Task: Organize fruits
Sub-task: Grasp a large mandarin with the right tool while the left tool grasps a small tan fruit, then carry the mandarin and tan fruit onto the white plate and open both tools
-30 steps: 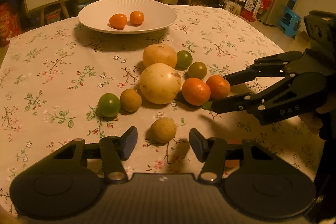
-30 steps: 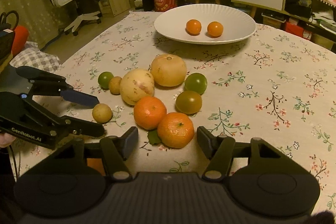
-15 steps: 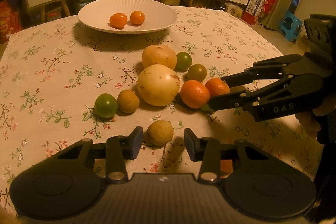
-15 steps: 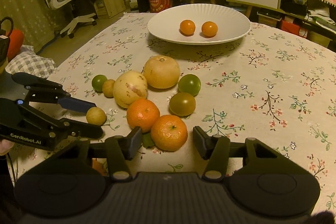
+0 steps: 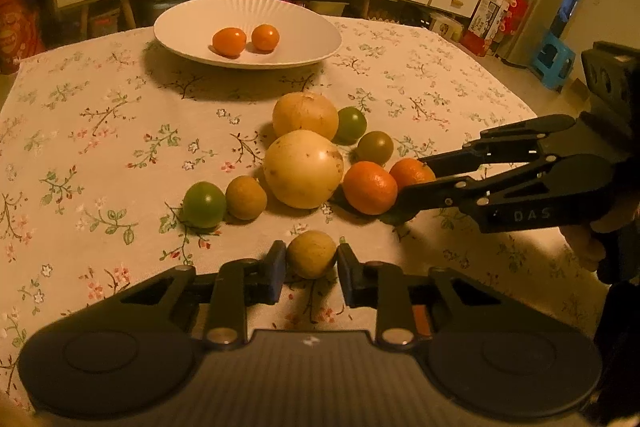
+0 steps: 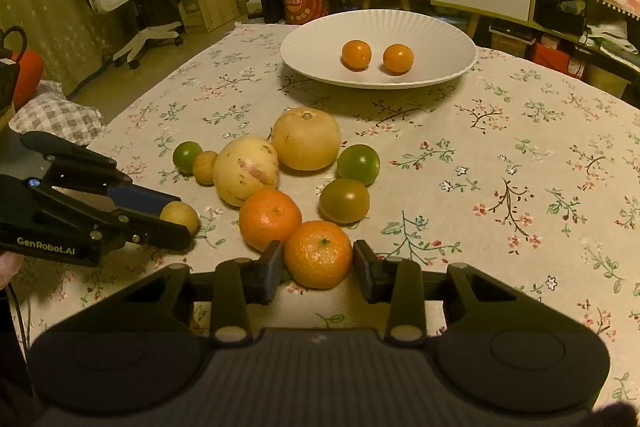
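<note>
Jaws of both grippers bracket fruit on the floral tablecloth (image 6: pixel 520 155), not visibly clamped: left gripper (image 5: pixel 311 263) around a small yellow-brown fruit (image 5: pixel 311 254), right gripper (image 6: pixel 318 265) around the near tangerine (image 6: pixel 318 254). Risk: closing nudges the neighbouring tangerine (image 6: pixel 270 219), which touches it. Only the right view shows blemishes on the pale round fruit (image 6: pixel 245 175).

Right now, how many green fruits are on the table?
3: one at the left end beside a small brown fruit, and two at the right, one behind the other. None seems hidden.
</note>
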